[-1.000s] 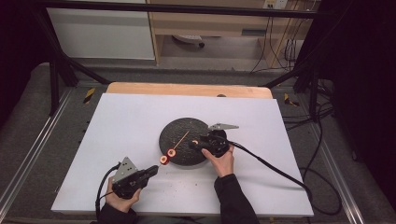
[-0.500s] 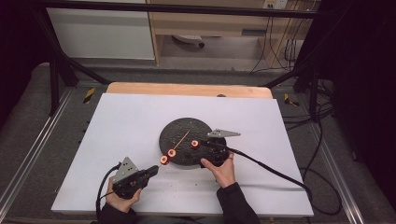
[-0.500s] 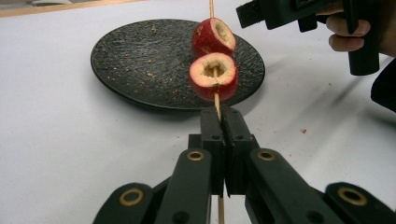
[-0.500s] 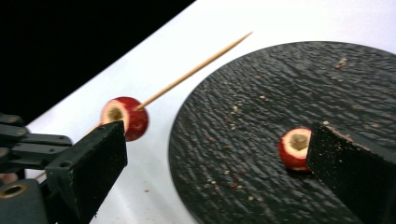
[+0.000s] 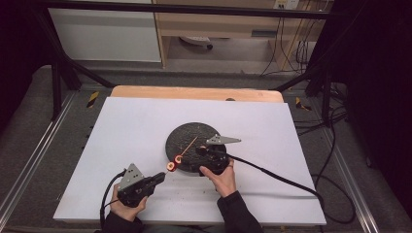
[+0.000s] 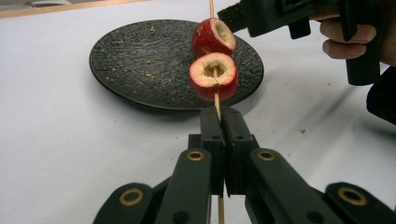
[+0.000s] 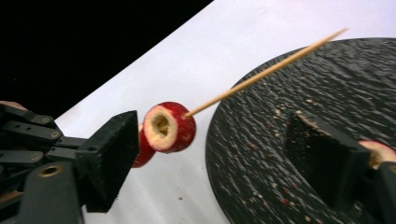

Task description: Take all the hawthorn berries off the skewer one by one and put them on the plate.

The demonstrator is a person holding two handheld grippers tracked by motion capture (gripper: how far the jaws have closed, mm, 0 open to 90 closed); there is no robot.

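My left gripper (image 6: pixel 219 114) is shut on the lower end of a thin wooden skewer (image 6: pixel 216 100), near the table's front left (image 5: pixel 158 177). Two cored red fruit pieces are threaded on the skewer, one (image 6: pixel 214 81) just above the jaws and the other (image 6: pixel 215 39) right behind it. The skewer's tip slants up over a black round plate (image 5: pixel 192 131). My right gripper (image 7: pixel 217 161) is open and its jaws have just been closing. The upper fruit piece (image 7: pixel 168 127) lies between the pads, close to the left one, with no pad pressing on it. A third fruit piece (image 7: pixel 382 151) lies on the plate (image 7: pixel 289 93) behind the right jaw.
The white tabletop (image 5: pixel 121 126) carries scattered crumbs around the plate. A wooden edge (image 5: pixel 194 93) runs along the table's back. The right gripper's cable (image 5: pixel 282 177) trails off to the right front. Metal frame rails (image 5: pixel 29 165) flank the table.
My right gripper has moved left, down along the skewer. The second fruit piece now sits close behind the first. The left gripper has stayed still.
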